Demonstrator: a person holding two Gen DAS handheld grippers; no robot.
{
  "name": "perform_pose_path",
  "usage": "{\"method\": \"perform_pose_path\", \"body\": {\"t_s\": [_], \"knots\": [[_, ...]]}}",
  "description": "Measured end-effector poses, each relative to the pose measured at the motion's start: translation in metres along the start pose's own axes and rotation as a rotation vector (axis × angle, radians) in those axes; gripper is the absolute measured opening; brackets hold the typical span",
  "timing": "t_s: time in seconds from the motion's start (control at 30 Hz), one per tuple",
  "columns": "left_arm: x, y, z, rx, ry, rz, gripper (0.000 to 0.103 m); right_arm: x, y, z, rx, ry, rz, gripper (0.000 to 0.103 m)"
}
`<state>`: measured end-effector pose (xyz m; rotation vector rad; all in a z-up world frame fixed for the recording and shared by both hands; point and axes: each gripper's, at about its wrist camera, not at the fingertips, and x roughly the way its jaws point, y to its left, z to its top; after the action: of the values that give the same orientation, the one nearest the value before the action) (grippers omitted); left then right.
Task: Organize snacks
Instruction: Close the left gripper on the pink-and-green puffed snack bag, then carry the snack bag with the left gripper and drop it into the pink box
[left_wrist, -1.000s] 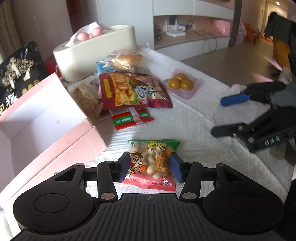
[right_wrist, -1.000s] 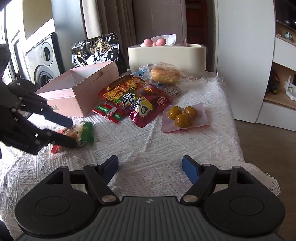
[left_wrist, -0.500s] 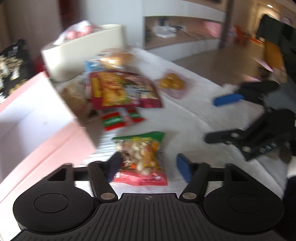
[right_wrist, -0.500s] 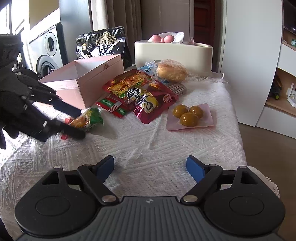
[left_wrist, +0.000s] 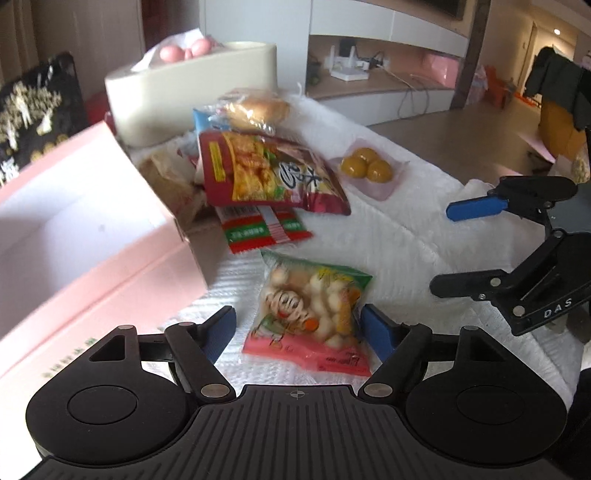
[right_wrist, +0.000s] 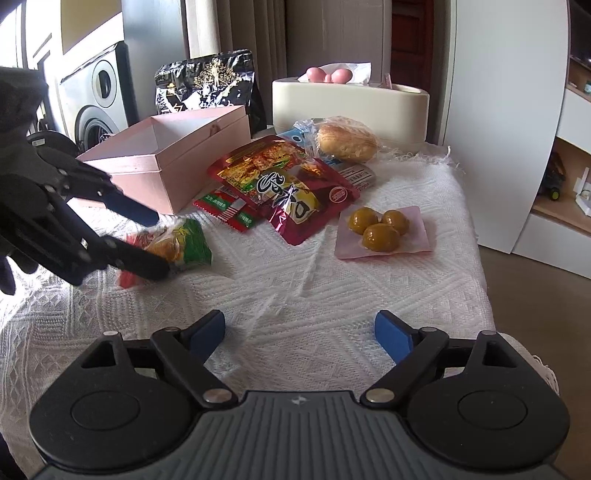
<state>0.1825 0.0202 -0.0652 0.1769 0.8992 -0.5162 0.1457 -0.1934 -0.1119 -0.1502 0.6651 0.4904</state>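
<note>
A small green and red snack packet (left_wrist: 312, 314) lies on the white cloth between the open fingers of my left gripper (left_wrist: 301, 328); it also shows in the right wrist view (right_wrist: 177, 243). The open pink box (left_wrist: 66, 236) stands just left of it. My right gripper (right_wrist: 299, 332) is open and empty above bare cloth, and shows in the left wrist view (left_wrist: 469, 247). A large red snack bag (right_wrist: 284, 184), a red and green sachet (right_wrist: 227, 208), a wrapped bun (right_wrist: 345, 138) and a pink pack of three yellow balls (right_wrist: 380, 230) lie farther back.
A cream container (right_wrist: 351, 107) with pink eggs stands at the back of the table. A black bag (right_wrist: 207, 86) stands behind the pink box. The table's right edge (right_wrist: 476, 240) drops to the floor beside a white cabinet.
My left gripper has opened and let go of the small packet, which now lies loose between the fingers. The left gripper has shifted toward the pink box. The right gripper has moved slightly closer.
</note>
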Motion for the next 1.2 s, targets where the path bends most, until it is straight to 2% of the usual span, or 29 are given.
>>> {"method": "perform_pose_path", "body": {"t_s": [0.13,0.3,0.33,0.43,0.53,0.63,0.8,0.9,0.97,1.0,1.03,1.1,1.2], "knots": [[0.005,-0.003,0.000,-0.042,-0.033,-0.005,0.082,0.002,-0.001,0.002,-0.004,0.033,0.038,0.101],[0.004,-0.015,0.001,-0.043,-0.007,0.020,0.081,0.004,0.001,0.005,-0.047,0.055,0.061,0.101],[0.002,-0.016,0.000,-0.049,-0.005,0.026,0.074,0.002,0.001,0.005,-0.046,0.042,0.053,0.098],[-0.004,-0.013,-0.004,-0.090,-0.022,-0.007,0.069,-0.008,-0.001,0.010,-0.037,-0.063,-0.006,0.098],[-0.016,-0.007,-0.011,-0.213,-0.065,-0.053,0.068,-0.001,-0.008,0.028,-0.054,-0.124,-0.116,0.098],[-0.037,-0.010,-0.021,-0.279,-0.133,-0.045,0.068,0.018,-0.018,0.049,-0.081,-0.137,-0.156,0.098],[-0.072,-0.010,-0.036,-0.336,-0.201,0.004,0.068,0.065,-0.037,0.065,-0.034,-0.018,-0.117,0.097],[-0.086,-0.004,-0.047,-0.372,-0.215,0.027,0.068,0.080,-0.055,0.069,0.070,0.048,-0.066,0.097],[-0.090,0.001,-0.054,-0.408,-0.216,0.028,0.068,0.079,-0.062,0.071,0.090,0.047,-0.057,0.086],[-0.090,0.003,-0.058,-0.425,-0.214,0.029,0.068,0.079,-0.060,0.071,0.070,0.052,-0.082,0.075],[-0.091,0.003,-0.062,-0.436,-0.213,0.030,0.068,0.077,-0.057,0.072,0.043,0.059,-0.105,0.074],[-0.095,0.001,-0.069,-0.445,-0.210,0.028,0.068,0.067,-0.054,0.073,0.045,0.063,-0.095,0.074],[-0.102,-0.006,-0.078,-0.435,-0.199,0.022,0.068,0.036,-0.045,0.069,0.038,0.017,-0.072,0.073]]}}
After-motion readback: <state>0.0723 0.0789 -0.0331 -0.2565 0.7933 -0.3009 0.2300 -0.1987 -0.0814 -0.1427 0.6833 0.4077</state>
